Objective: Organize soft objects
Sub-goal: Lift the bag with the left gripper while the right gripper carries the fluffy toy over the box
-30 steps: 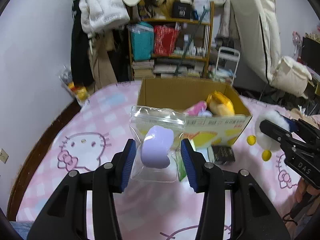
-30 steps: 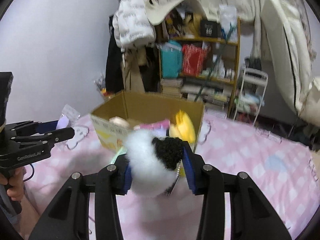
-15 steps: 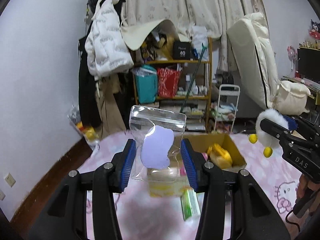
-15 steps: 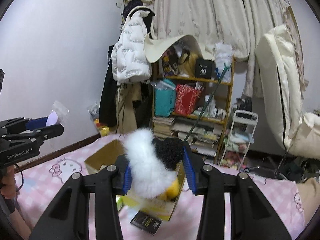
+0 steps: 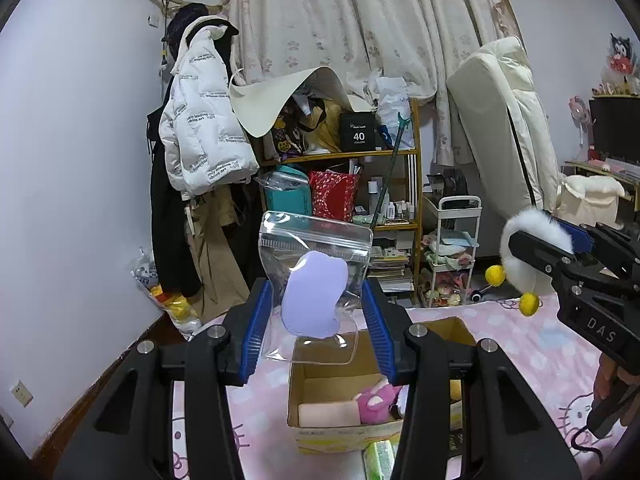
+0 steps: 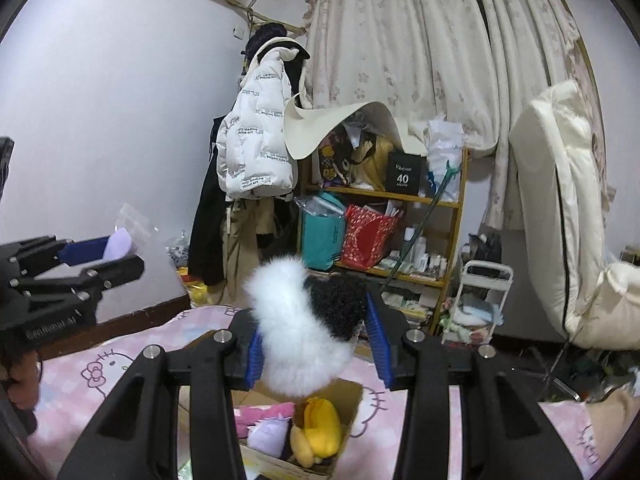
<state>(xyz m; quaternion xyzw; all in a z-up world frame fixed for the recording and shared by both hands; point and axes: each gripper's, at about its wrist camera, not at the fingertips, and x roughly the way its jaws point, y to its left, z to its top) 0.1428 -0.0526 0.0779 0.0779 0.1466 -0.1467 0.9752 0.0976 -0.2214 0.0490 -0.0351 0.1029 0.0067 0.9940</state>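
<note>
My left gripper (image 5: 316,320) is shut on a clear zip bag (image 5: 314,240) that holds a lilac soft piece (image 5: 314,296), lifted above the open cardboard box (image 5: 332,376). My right gripper (image 6: 316,340) is shut on a fluffy white and black plush toy (image 6: 296,332), also held high over the box (image 6: 344,396). The left wrist view shows that toy (image 5: 532,248) at the right with yellow feet hanging. Inside the box lie a pink plush (image 5: 376,400), a yellow plush (image 6: 320,424) and a lilac one (image 6: 268,436).
The box sits on a pink cartoon-cat bedsheet (image 5: 540,352). A green packet (image 5: 378,456) lies in front of the box. Behind are a cluttered wooden shelf (image 5: 372,184), hanging coats (image 5: 200,152), a white trolley (image 5: 456,248) and a propped cream mattress (image 5: 508,120).
Both grippers have risen and tilted up with their loads; the box has dropped from mid-frame to the bottom of both views, and the shelf and curtains now fill them.
</note>
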